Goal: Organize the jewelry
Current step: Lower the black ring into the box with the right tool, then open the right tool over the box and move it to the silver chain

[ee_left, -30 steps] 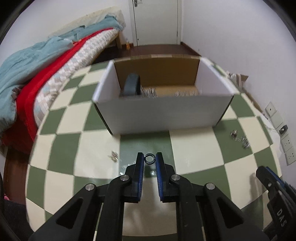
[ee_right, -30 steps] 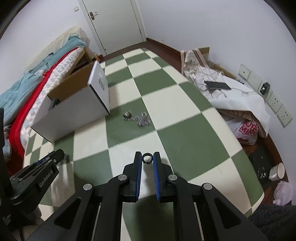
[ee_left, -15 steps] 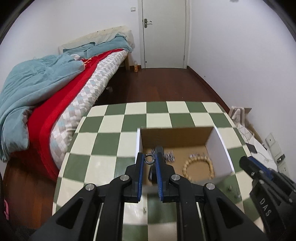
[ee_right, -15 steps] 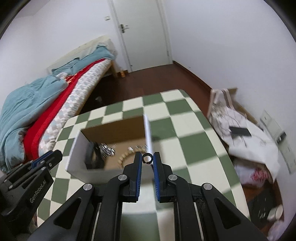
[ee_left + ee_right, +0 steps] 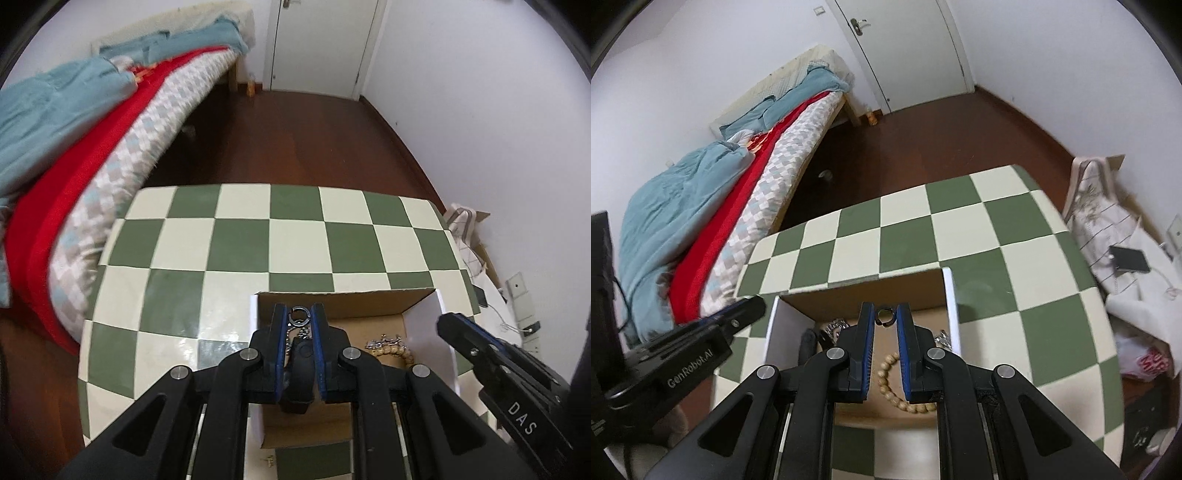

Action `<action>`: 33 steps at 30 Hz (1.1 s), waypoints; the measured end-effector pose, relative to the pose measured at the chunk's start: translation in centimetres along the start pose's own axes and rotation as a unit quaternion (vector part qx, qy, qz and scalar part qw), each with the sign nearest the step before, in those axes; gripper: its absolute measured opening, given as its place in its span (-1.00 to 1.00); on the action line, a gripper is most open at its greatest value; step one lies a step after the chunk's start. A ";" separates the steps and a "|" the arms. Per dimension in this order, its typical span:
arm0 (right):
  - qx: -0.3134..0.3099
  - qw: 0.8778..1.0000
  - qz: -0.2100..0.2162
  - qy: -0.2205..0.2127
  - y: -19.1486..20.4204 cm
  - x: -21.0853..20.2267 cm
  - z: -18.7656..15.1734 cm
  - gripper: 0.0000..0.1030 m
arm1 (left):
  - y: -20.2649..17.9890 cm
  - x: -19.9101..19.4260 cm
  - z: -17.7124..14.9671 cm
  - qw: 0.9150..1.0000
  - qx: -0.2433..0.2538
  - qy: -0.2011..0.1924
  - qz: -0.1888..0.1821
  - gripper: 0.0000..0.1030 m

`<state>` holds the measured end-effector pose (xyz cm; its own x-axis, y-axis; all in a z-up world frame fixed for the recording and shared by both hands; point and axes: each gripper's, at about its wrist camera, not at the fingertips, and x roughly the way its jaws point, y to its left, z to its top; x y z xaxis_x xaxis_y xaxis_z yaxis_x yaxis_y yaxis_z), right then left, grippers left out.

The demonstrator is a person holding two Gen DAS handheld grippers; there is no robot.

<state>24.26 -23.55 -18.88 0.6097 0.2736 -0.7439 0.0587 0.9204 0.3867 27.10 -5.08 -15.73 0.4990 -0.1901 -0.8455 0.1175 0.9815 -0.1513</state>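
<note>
Both claws are positioned above the open white cardboard box [image 5: 424, 314], which already holds a wooden bead bracelet [image 5: 886, 380]. The left claw [image 5: 300, 317] grips a dark metal clasp ring [image 5: 299, 316]; the right claw [image 5: 885, 316] grips a small dark finger ring [image 5: 885, 316]. Both rings remain to be dropped in.

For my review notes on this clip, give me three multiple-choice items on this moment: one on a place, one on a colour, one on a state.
1. Where does the bead bracelet lie?
A. inside the cardboard box
B. on the bed
C. on the wooden floor

2. What colours are the squares of the table top?
A. red and white
B. green and cream
C. blue and grey

3. What is the state of the left gripper?
A. wide open and empty
B. shut on a small ring
C. shut on the bead bracelet

Answers:
1 A, the beads rest on the brown floor of the box, seen between the fingers of the right gripper.
2 B, the checks alternate green and cream.
3 B, the ring sits pinched at its fingertips, above the box.
</note>
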 end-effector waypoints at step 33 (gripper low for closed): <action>0.002 0.983 -0.179 0.028 -8.3 -4.0 -10.7 0.19 | 6.6 -3.7 -11.2 0.977 -0.018 -0.047 0.206 1.00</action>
<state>12.86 -29.29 -24.92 0.5047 -0.0524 -0.8617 0.2646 0.9595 0.0967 16.37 2.32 -19.34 0.5739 0.2218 -0.7883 -0.1399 0.9750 0.1725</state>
